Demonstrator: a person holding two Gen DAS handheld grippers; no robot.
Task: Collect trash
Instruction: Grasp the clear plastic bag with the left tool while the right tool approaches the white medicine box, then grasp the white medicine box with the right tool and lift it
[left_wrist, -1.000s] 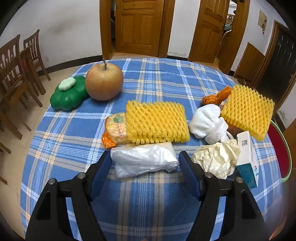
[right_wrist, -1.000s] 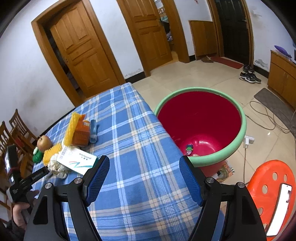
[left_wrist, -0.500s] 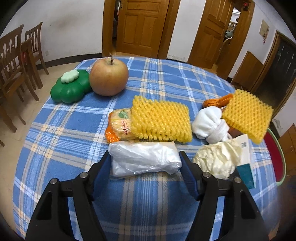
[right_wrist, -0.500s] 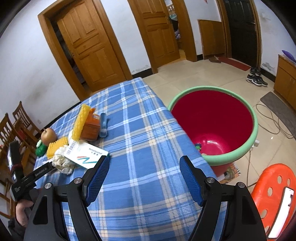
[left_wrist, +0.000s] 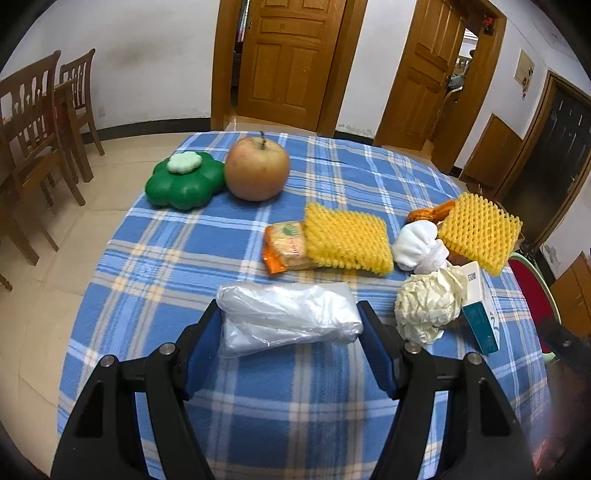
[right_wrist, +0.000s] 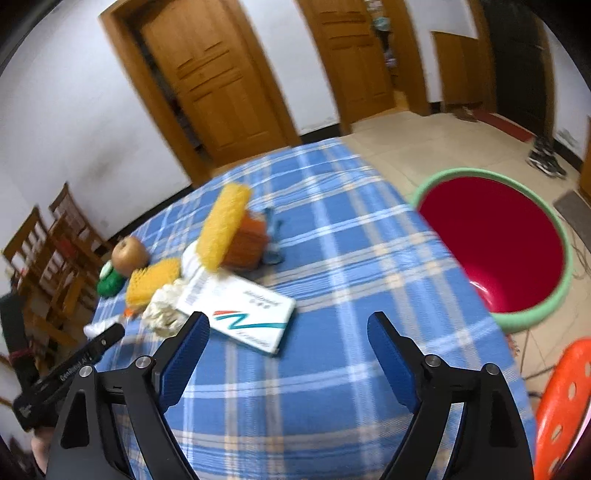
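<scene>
The left gripper (left_wrist: 288, 325) has moved in, and its open fingers now sit around the plastic bag (left_wrist: 286, 319) at the near table edge. It can squeeze next. The right gripper (right_wrist: 288, 339) waits open, near the red bin (right_wrist: 495, 240).

Left wrist view sits low and close over the table (left_wrist: 155, 258), facing the doors — right wrist view looks across the same table (right_wrist: 351, 258) from its far side.

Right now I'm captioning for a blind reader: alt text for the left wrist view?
The open left claw straddles a clear plastic bag on a blue plaid table. Behind lie yellow foam nets, crumpled paper and an apple.
</scene>
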